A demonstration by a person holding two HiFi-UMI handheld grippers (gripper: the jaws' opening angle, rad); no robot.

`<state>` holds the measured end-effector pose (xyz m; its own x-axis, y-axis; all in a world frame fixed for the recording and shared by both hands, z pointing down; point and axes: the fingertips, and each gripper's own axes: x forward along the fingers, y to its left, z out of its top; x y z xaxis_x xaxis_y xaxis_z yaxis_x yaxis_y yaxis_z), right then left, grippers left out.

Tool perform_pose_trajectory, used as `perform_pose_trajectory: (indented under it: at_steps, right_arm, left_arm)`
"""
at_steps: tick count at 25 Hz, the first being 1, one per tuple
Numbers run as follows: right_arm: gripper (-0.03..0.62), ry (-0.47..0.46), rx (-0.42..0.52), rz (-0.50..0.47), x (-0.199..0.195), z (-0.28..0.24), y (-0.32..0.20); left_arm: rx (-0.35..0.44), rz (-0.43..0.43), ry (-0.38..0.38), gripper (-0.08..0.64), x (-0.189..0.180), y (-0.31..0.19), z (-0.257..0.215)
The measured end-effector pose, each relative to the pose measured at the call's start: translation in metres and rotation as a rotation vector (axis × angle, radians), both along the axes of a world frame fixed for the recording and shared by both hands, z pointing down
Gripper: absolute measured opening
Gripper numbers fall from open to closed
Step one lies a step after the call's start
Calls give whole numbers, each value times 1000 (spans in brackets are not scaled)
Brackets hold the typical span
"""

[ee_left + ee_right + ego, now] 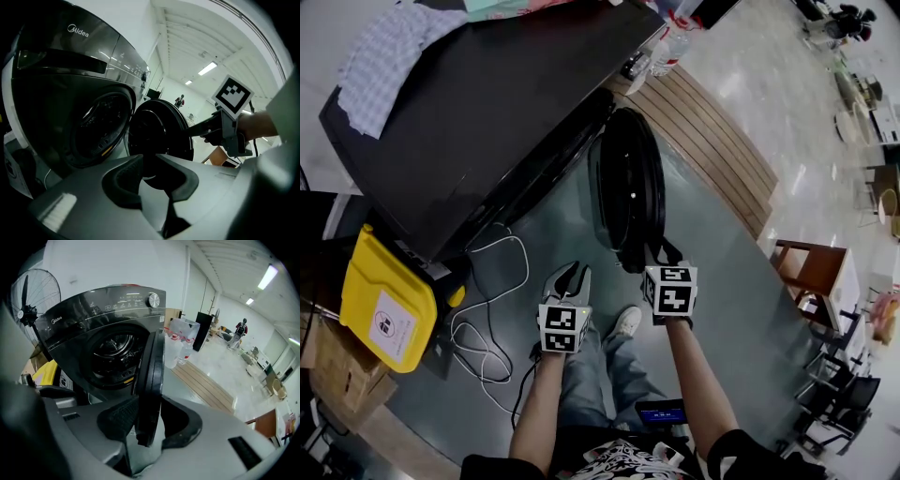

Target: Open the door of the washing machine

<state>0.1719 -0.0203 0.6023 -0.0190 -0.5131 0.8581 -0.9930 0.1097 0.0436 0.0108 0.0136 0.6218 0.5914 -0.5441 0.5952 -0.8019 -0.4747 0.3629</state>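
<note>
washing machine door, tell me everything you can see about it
The round dark washing machine door is a thick, glossy black disc with a bulging centre, and its rim looks like plastic. It stands upright and swung well open, attached to the dark front-loading washing machine beside the exposed drum opening. Its free edge sits between the jaws of the right gripper, whose pads appear to press on both faces. Nothing else touches it.
</note>
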Motion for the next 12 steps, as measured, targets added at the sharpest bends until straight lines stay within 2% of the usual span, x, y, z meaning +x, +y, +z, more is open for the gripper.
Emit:
perform_pose_trajectory:
  at_steps: [7,12]
  right_arm:
    - [147,96,28,56,64,-3,-3]
    - [144,132,17,103,116,-4,-10]
  left_arm:
    - [-18,11,-11,74,-3,2,10]
    - [-27,10,-12,71,-5,5,13]
